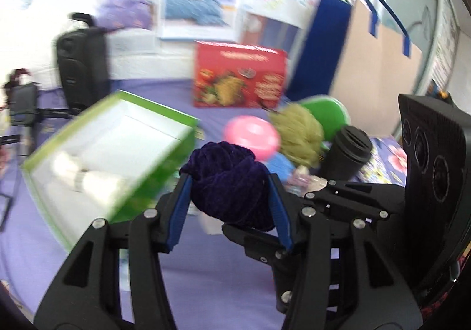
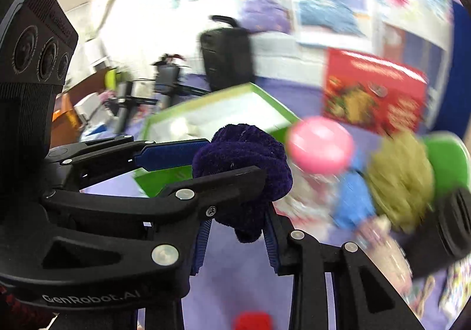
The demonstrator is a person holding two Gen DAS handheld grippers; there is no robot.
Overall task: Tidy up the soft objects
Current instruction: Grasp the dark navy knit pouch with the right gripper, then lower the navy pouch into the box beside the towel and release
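Purple plush ball (image 1: 228, 180) is pinched between both grippers, held up off the lilac-covered tabletop (image 1: 206, 286). L gripper (image 1: 229, 183) clamps it across its sides; R gripper (image 2: 235, 227) grips the lower part, fingers crossing L's roughly at right angles. Looks like a handover, judged.

Key relation: green box (image 1: 153, 136), open w/ white roll (image 1: 85, 180) inside, lies ahead-left of L gripper, just beside the ball. L side nearer the box. Ball roughly round, no clear long axis.

Frames blurred; contact w/ box rim: can't tell.
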